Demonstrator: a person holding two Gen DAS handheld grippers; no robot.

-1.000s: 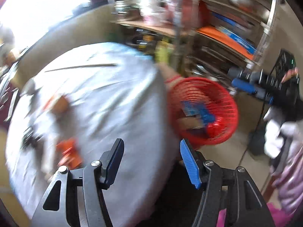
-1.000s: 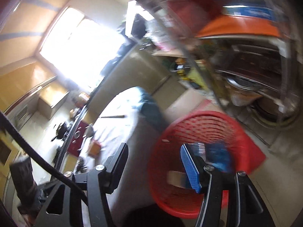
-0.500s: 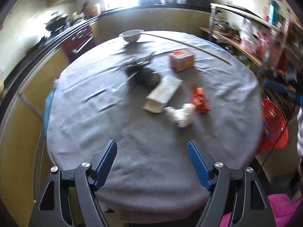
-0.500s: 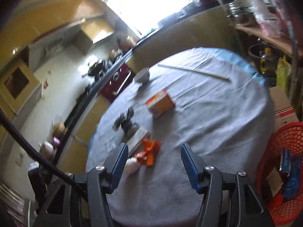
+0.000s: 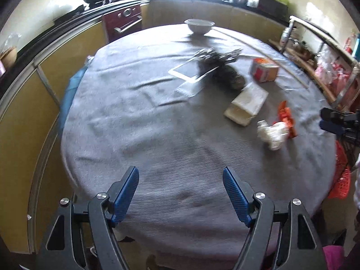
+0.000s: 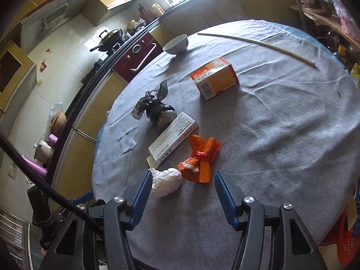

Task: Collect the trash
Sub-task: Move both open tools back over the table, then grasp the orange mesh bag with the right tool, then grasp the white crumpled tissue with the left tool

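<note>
**Kid:** Trash is all over the round table (image 6: 281, 135). You have a white crumpled wad (image 6: 166, 181) right in front of your right gripper (image 6: 181, 190), and an orange wrapper (image 6: 201, 157) just beside it, almost touching.

**Helper:** Yes. Your right gripper is spread wide and holds nothing. Your left gripper (image 5: 181, 190) is wide too, and it hangs over bare cloth, well apart from the trash.

**Kid:** What could go wrong?

**Helper:** The wad sits close to one blue finger (image 6: 141, 191), not in the middle. If you close now, you may just push it away, or pinch only a corner and drop it.

**Kid:** And the orange one?

**Helper:** It is so near the wad that you might grab both by mistake. One could slip out on the way to the red basket (image 6: 344, 240) (it sits low by the table edge, mostly hidden).

**Kid:** What about the stuff farther back?

**Helper:** The long white box (image 6: 173, 138) lies flat. I think flat things are hard to pinch, so the fingers may slide over it. The black bag (image 6: 155, 108) looks thin and floppy. The orange box (image 6: 216, 78) is wider.

**Kid:** The bowl (image 6: 176, 43) and the thin stick (image 6: 256, 42)?

**Helper:** I can't tell if those are trash. Reach past gently, so you don't bump the bowl off.
</note>
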